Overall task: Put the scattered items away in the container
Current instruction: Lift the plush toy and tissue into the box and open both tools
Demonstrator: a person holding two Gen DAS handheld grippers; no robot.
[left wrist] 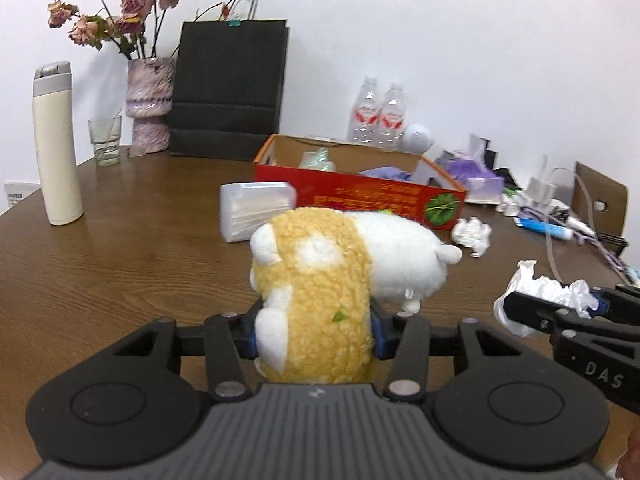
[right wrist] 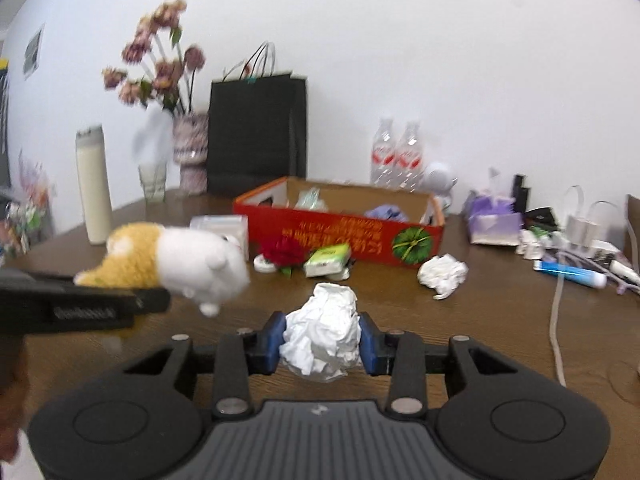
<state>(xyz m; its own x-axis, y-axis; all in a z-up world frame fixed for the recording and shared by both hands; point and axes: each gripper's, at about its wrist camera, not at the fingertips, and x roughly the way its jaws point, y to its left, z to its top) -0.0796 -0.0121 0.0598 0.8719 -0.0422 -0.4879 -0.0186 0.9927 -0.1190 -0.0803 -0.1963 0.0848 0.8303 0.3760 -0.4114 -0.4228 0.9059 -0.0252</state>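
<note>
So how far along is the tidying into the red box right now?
Partly done: the red box already holds some purple and pale items. In hand: left gripper clamps the plush toy, right gripper a paper ball. Left: another crumpled paper, green packet.

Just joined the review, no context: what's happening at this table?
A person is tidying a cluttered wooden table with two handheld grippers. The left gripper is clamped on a yellow-and-white plush toy, held clear of the table. The right gripper is clamped on a crumpled paper ball. Both point toward the open red cardboard box, which already holds a few items. Another paper ball, a green packet and a red flower lie in front of the box.
</note>
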